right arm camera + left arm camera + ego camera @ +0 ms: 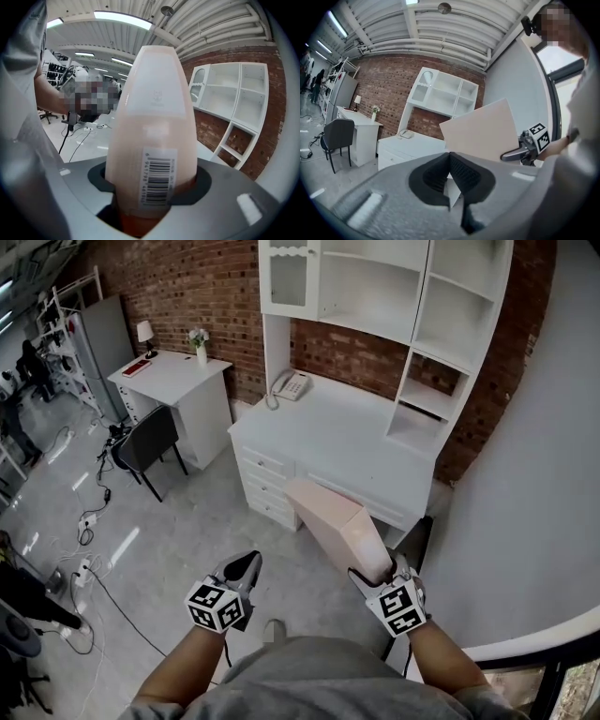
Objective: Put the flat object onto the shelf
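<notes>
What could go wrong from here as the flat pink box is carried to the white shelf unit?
The flat pink cardboard box is clamped at one end only by the right hand-held gripper, so it may tilt or slip.
The left hand-held gripper is off the box, giving no support.
The long box might knock the white shelf unit's dividers going in.

Three views, all toward shelf (pixel 356 301)
</notes>
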Action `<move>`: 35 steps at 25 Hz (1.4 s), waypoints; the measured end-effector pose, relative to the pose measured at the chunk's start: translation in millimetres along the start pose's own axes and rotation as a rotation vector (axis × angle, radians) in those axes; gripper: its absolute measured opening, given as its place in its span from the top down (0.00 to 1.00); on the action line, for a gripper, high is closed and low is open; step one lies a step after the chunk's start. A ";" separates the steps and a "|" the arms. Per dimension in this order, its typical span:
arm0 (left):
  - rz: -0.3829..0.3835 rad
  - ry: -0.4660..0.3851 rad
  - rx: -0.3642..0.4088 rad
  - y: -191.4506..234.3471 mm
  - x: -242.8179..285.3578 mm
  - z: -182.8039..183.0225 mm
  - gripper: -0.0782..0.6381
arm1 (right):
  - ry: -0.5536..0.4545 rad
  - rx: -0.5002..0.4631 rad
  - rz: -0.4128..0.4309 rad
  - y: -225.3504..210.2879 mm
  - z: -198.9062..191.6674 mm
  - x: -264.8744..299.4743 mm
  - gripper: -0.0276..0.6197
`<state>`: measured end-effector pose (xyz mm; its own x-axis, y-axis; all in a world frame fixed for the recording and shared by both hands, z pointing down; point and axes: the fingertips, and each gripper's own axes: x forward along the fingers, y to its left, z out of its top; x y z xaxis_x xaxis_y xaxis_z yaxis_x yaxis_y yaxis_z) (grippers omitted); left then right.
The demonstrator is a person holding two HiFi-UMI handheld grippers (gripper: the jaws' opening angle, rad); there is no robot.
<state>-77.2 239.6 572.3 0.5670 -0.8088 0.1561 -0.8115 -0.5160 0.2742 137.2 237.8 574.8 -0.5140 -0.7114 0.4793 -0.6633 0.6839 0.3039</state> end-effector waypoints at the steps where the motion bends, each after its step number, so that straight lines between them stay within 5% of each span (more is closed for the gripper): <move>1: -0.008 0.007 -0.001 19.3 9.0 7.7 0.89 | 0.003 0.003 -0.003 -3.7 10.9 18.2 0.51; 9: -0.068 0.035 0.030 137.2 67.6 69.1 0.89 | 0.013 0.028 -0.028 -40.6 83.7 138.7 0.51; 18: -0.044 0.044 0.000 215.3 120.0 92.2 0.89 | 0.026 0.027 -0.011 -94.9 116.0 226.6 0.51; 35: 0.193 -0.010 -0.015 302.1 314.4 150.3 0.89 | -0.059 -0.041 0.145 -302.1 140.0 395.6 0.51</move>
<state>-165.3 -213.0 561.5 0.3998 -0.8951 0.1973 -0.9026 -0.3471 0.2545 58.1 -272.9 557.3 -0.6344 -0.6124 0.4716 -0.5576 0.7852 0.2694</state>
